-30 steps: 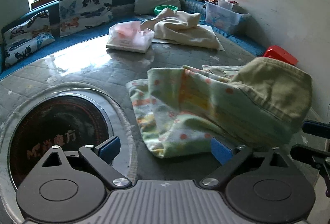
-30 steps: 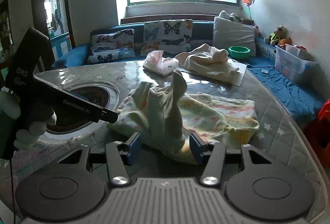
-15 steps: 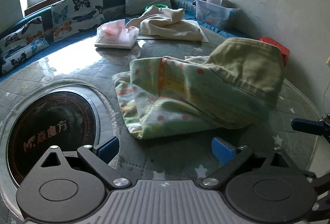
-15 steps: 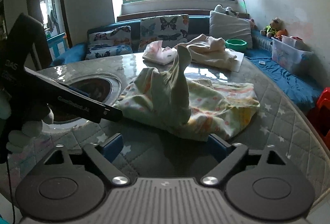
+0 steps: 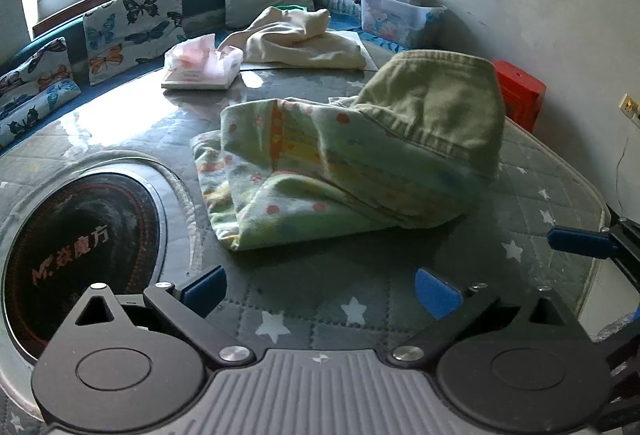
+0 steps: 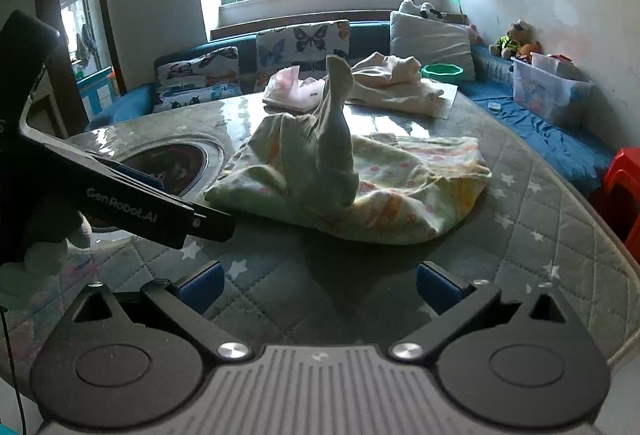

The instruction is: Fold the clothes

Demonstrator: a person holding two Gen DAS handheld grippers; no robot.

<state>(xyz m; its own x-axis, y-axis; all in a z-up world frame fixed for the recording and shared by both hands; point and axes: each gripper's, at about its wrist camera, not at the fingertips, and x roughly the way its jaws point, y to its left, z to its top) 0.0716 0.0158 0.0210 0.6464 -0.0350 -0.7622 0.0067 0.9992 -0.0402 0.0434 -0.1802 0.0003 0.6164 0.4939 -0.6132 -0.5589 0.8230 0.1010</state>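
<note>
Now that both sets of jaws are opening with nothing between them, the right gripper (image 6: 318, 285) and left gripper (image 5: 320, 285) have released the floral garment (image 6: 400, 191), which lies bunched mid-frame, ready for regrasping.

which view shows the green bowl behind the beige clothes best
The right wrist view: the green bowl shows its whole scalloped rim, clear on the bench beside the grey pillow. In the left wrist view only a green sliver peeks over the beige clothes, which hide the rest.
</note>
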